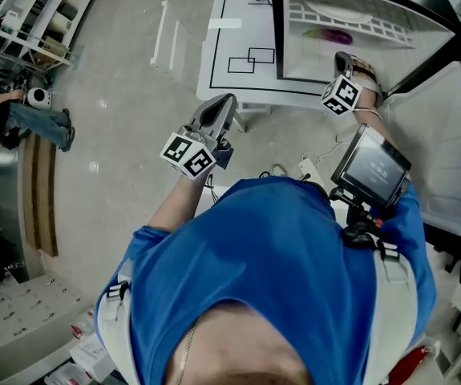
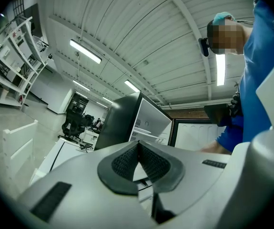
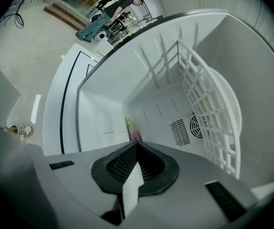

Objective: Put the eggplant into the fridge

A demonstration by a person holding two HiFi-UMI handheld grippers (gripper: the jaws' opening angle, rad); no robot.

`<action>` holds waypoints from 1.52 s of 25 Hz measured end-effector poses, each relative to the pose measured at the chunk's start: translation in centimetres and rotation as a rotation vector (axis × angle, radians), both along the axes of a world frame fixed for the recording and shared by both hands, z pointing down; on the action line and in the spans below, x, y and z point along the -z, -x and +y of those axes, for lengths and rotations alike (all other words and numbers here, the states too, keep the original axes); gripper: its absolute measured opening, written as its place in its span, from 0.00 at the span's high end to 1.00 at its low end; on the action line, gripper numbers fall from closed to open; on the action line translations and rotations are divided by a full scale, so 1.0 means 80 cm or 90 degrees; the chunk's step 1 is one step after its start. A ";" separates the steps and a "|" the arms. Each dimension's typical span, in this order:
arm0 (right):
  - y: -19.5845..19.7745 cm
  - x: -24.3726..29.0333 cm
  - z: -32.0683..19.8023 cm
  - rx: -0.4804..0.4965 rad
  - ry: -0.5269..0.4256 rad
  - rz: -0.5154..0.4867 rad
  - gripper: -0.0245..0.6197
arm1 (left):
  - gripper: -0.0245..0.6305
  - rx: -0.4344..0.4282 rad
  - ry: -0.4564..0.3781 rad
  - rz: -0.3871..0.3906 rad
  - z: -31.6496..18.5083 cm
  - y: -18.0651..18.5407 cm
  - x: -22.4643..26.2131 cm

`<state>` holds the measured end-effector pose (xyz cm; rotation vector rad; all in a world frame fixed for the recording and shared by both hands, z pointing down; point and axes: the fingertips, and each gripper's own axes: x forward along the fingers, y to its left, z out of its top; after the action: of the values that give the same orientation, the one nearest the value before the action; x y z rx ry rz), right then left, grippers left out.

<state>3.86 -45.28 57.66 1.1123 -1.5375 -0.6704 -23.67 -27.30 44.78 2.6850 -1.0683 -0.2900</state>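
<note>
At the left, the left gripper (image 1: 227,103) is held out level over the floor with its jaws pressed together on nothing (its own view shows the ribbed pads meeting tip to tip), well apart from the work; beyond it stands the white table (image 1: 238,46) marked with black lines, and just beside that the open fridge (image 1: 278,30); inside, the eggplant (image 1: 329,35) lies on its side on the white interior, below the white rack (image 1: 350,14), so the placing itself looks done; the right gripper (image 1: 342,58) sits at the fridge's mouth, angled down, its jaws closed and empty, and its own view shows the eggplant's purple end and pale green stem end beyond the jaw tips, apart from them; further right the fridge door (image 1: 438,135) stands swung wide. The step in hand is probably the withdrawal: draw the right gripper straight back along the line it points, keeping the closed tips clear of the eggplant and the rack; then swing out past the door's edge before reaching to close it.
</note>
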 end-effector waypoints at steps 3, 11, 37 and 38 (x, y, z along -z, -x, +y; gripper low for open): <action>-0.001 0.012 0.025 -0.010 -0.014 -0.014 0.96 | 0.95 -0.011 -0.005 0.001 0.015 -0.002 0.004; 0.007 0.069 0.143 -0.052 -0.043 -0.116 0.96 | 0.95 -0.031 -0.018 0.011 0.098 -0.001 0.034; 0.023 0.128 0.313 -0.115 -0.066 -0.728 0.96 | 0.95 -0.038 0.018 0.051 0.111 -0.037 0.009; 0.022 0.130 0.316 -0.114 -0.069 -0.729 0.96 | 0.95 -0.039 0.017 0.051 0.111 -0.038 0.009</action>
<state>2.07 -20.02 47.29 1.8477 -2.2924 0.0887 -20.62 -18.41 44.06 2.6523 -0.9588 -0.3658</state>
